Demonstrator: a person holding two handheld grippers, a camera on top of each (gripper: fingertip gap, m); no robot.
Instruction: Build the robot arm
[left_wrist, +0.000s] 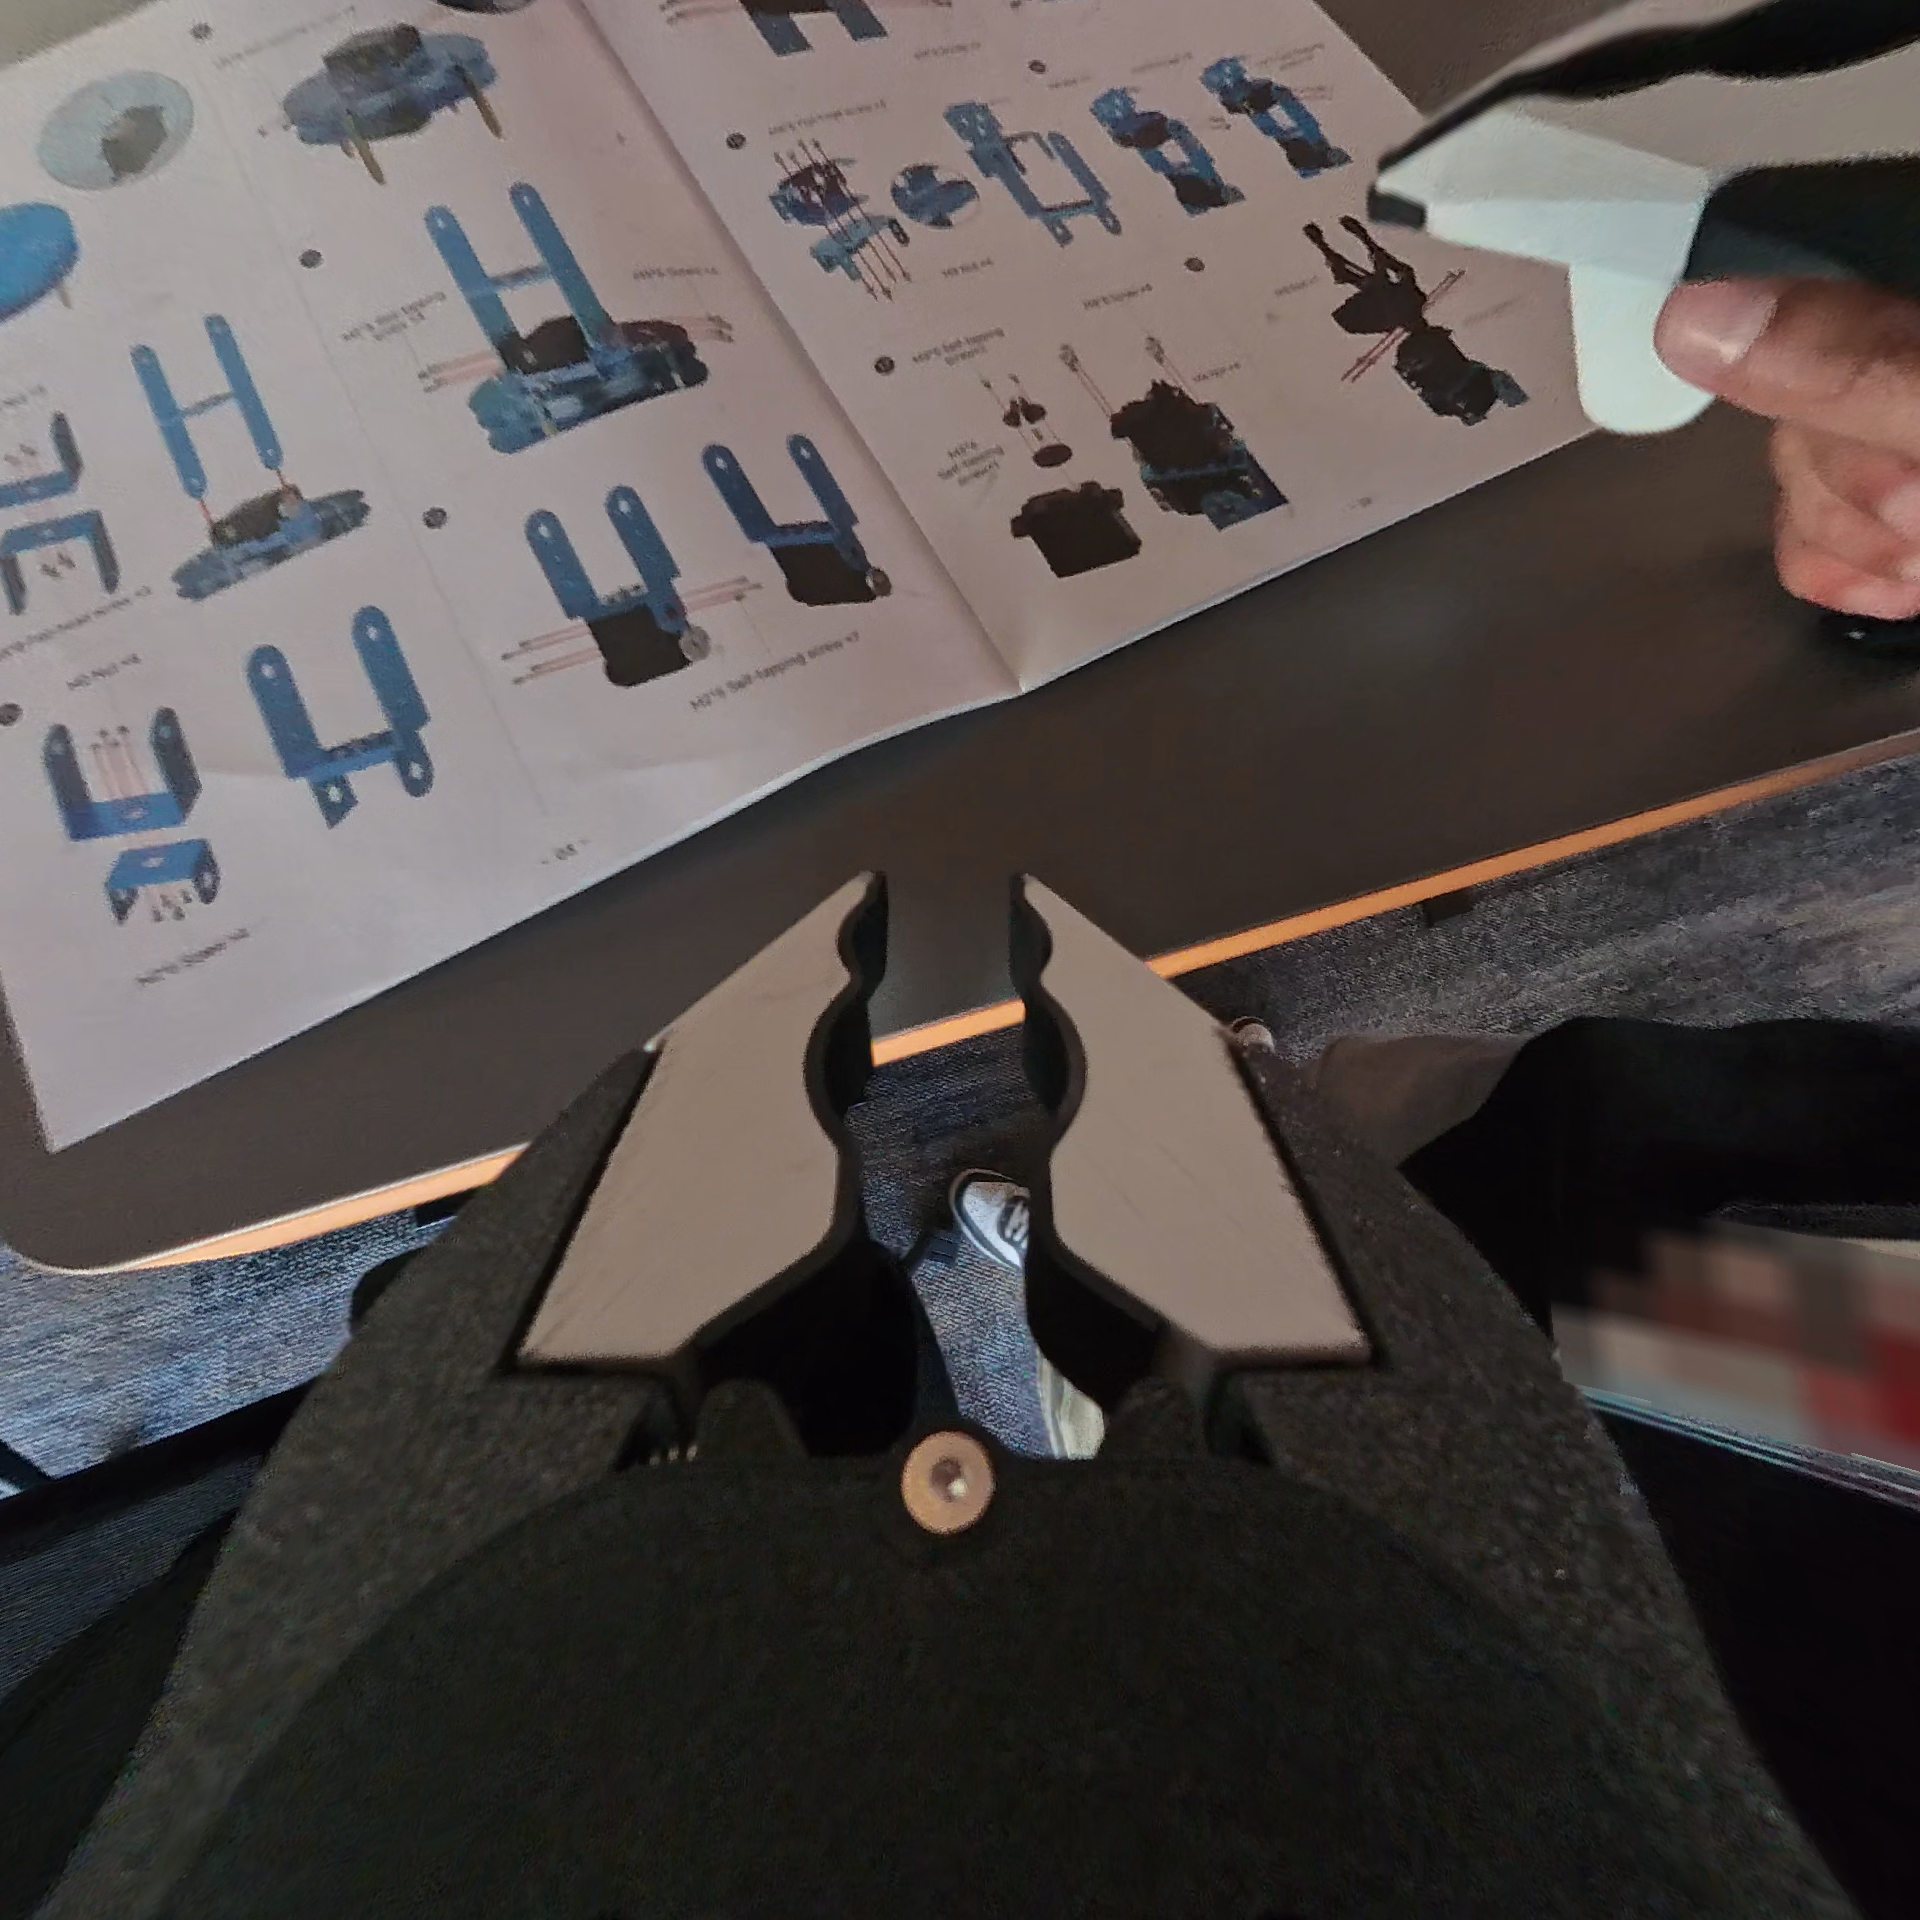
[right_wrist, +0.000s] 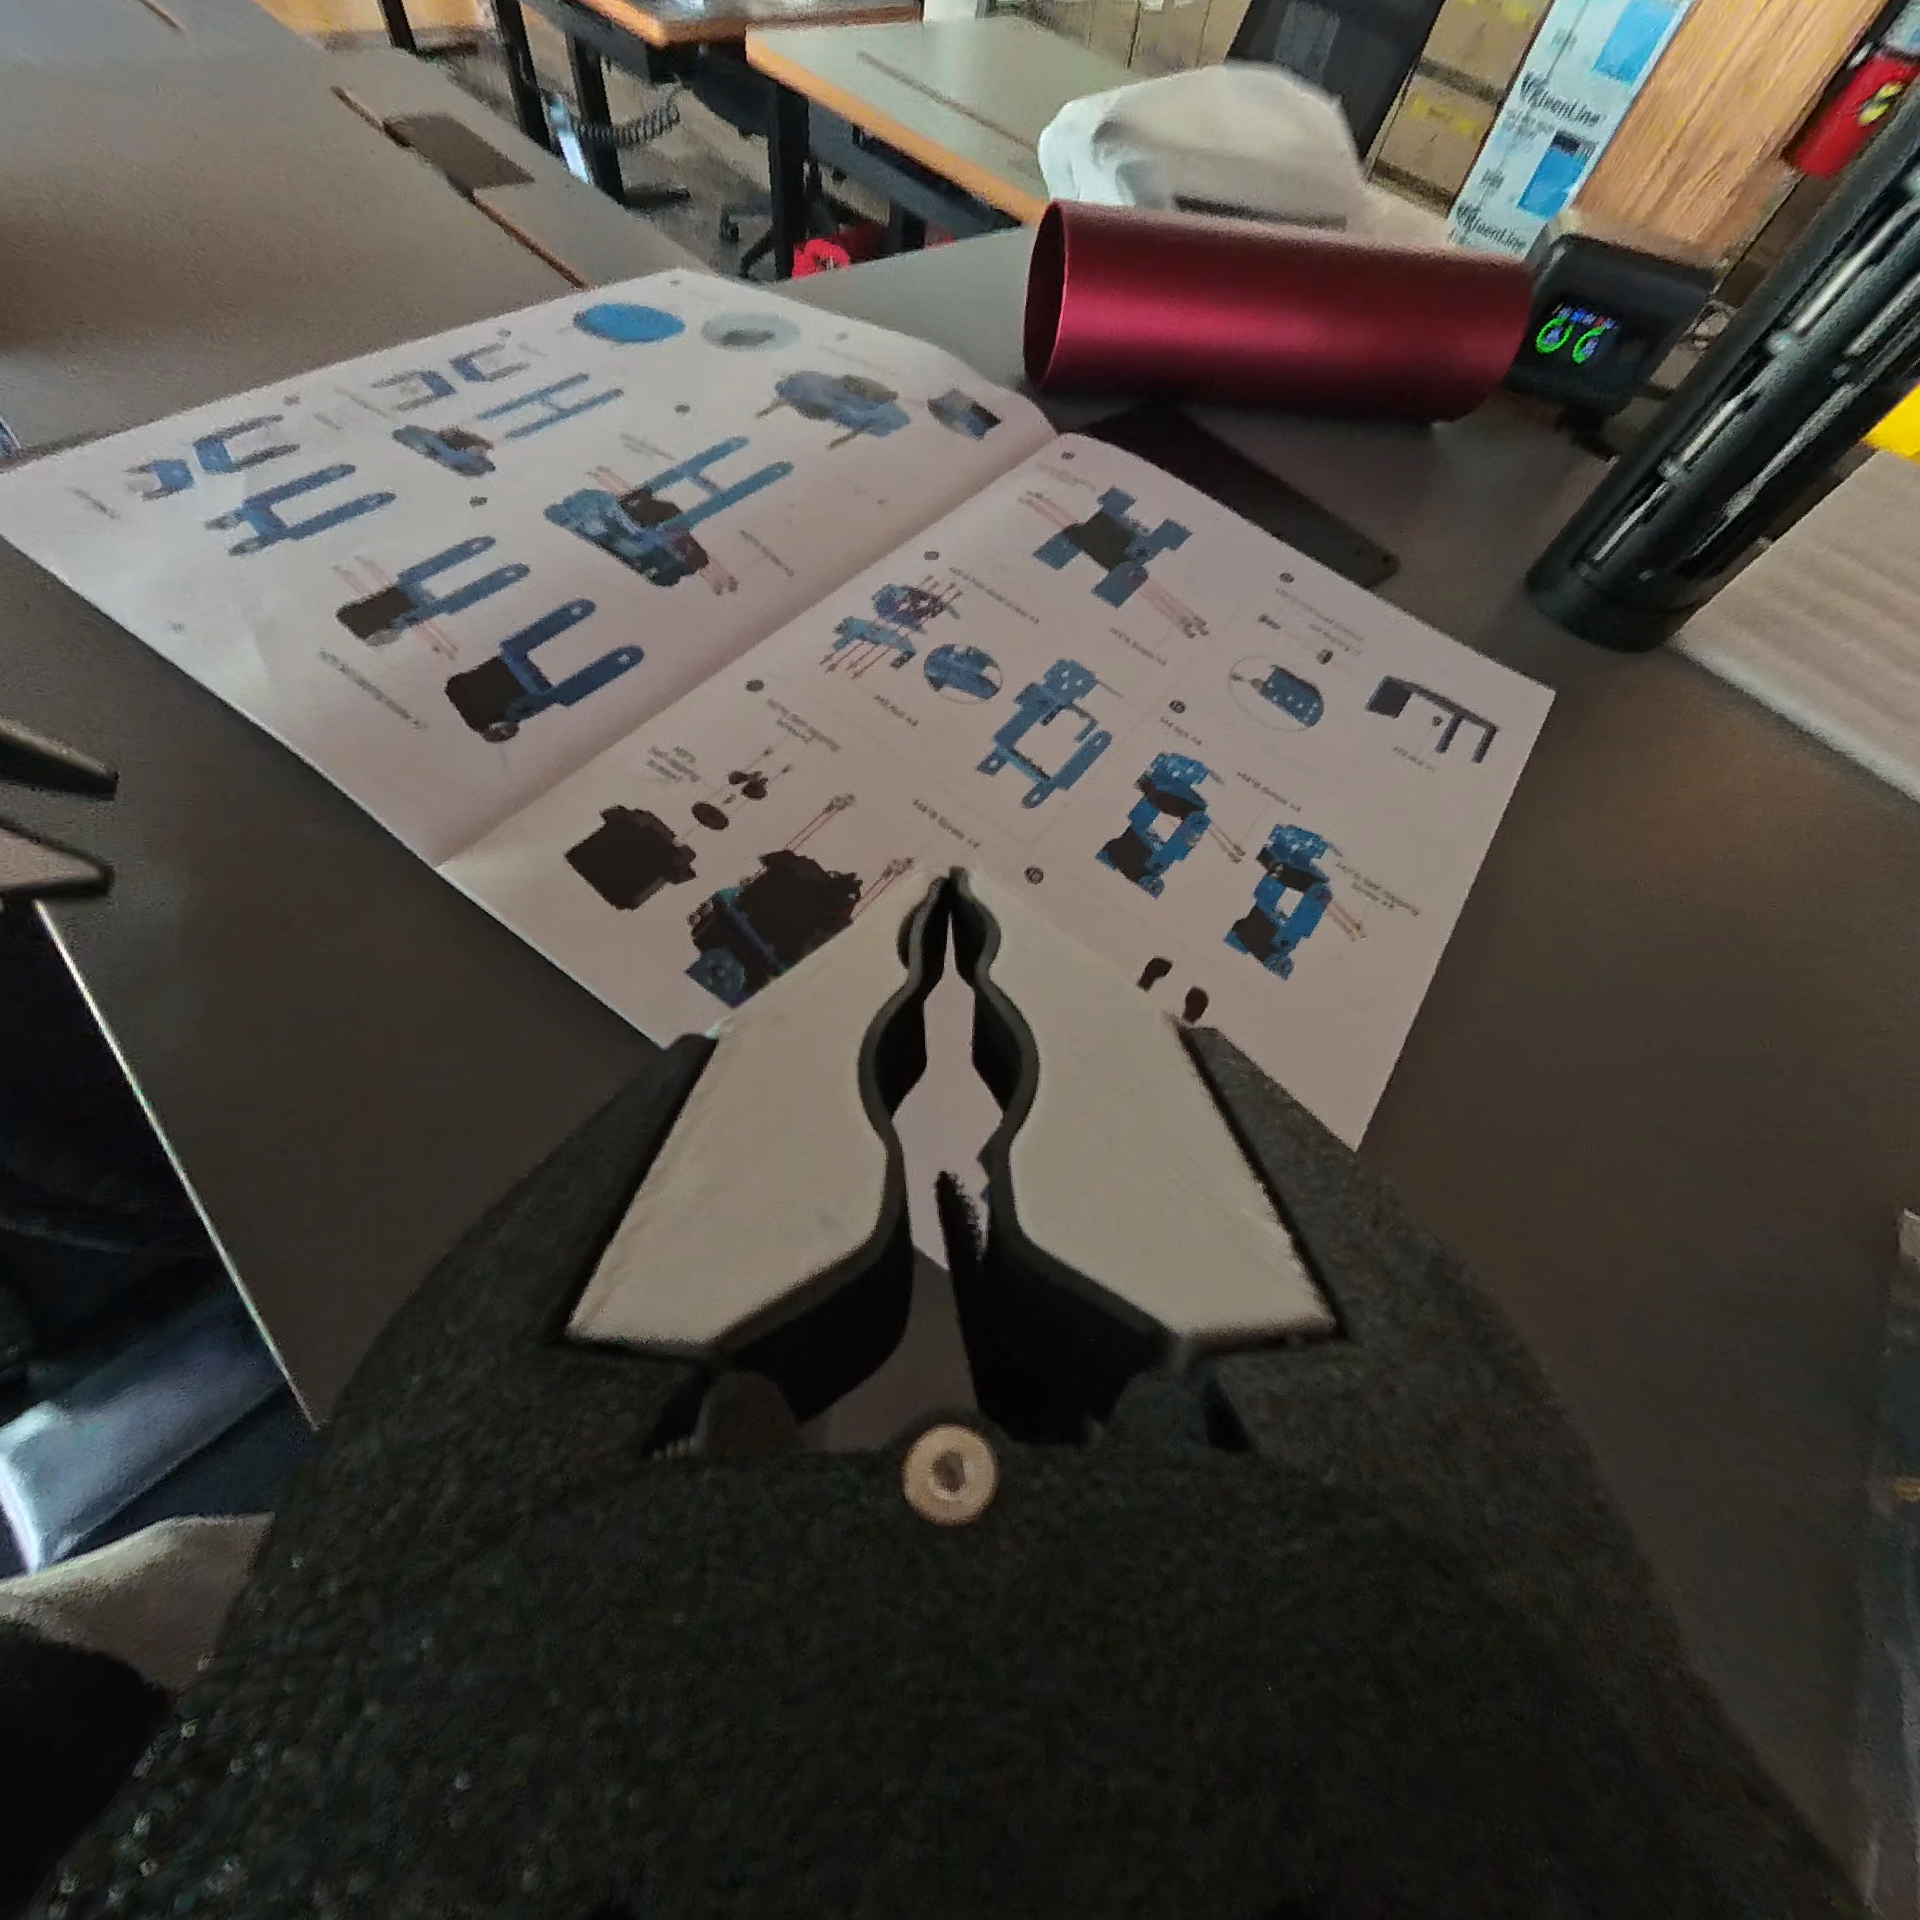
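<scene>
The left gripper (left_wrist: 948, 894) hangs empty with its jaws a little apart, over the near edge of the dark table (left_wrist: 1195, 748). An open booklet (left_wrist: 623, 416) lies at its 11 o'clock, printed with blue and black part drawings and small captions.

The right gripper (right_wrist: 951, 883) has its tips pressed together over the booklet's (right_wrist: 831, 623) near right page; whether they pinch paper cannot be told.

At its 1 o'clock a red tube (right_wrist: 1268, 322) lies on its side past the booklet's far edge. A black cylinder (right_wrist: 1725, 436) stands at 2 o'clock. Bare tabletop lies open at 9 o'clock and 3 o'clock.
</scene>
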